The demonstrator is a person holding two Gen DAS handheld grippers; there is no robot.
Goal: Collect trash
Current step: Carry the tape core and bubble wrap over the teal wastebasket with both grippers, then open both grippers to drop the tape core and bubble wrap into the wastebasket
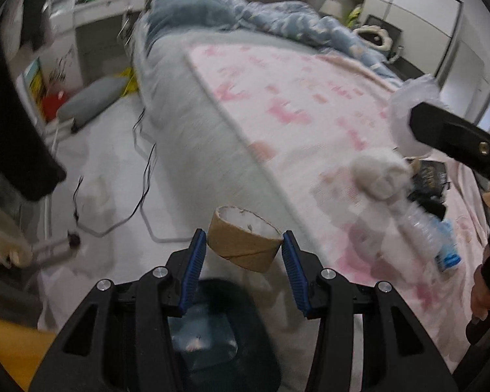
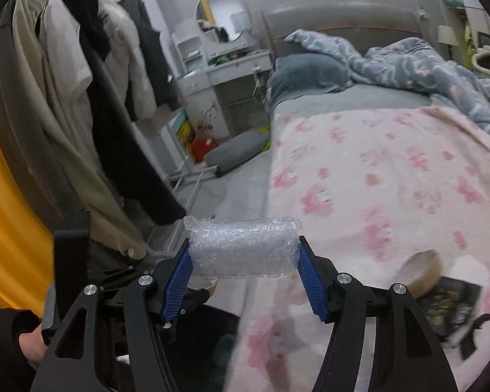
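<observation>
My left gripper (image 1: 244, 234) is shut on a brown cardboard tape core (image 1: 245, 245), its blue pads pressing on both sides. It hangs over a dark bin (image 1: 209, 336) with a bluish liner on the floor beside the bed. My right gripper (image 2: 244, 245) is shut on a roll of clear bubble wrap (image 2: 245, 250), held above the bed's edge. In the left wrist view the bubble wrap (image 1: 405, 98) shows at the upper right. On the pink blanket lie a white crumpled lump (image 1: 380, 176), a clear plastic bottle (image 1: 431, 232) and a dark packet (image 1: 432, 176).
The bed with its pink blanket (image 2: 392, 170) fills the right side, with a blue quilt (image 2: 408, 62) at its head. Clothes hang on a rack (image 2: 91, 114) at the left. Cables (image 1: 143, 176) and a grey cushion (image 1: 91, 101) lie on the floor. A tan-rimmed round thing (image 2: 421, 271) rests on the bed.
</observation>
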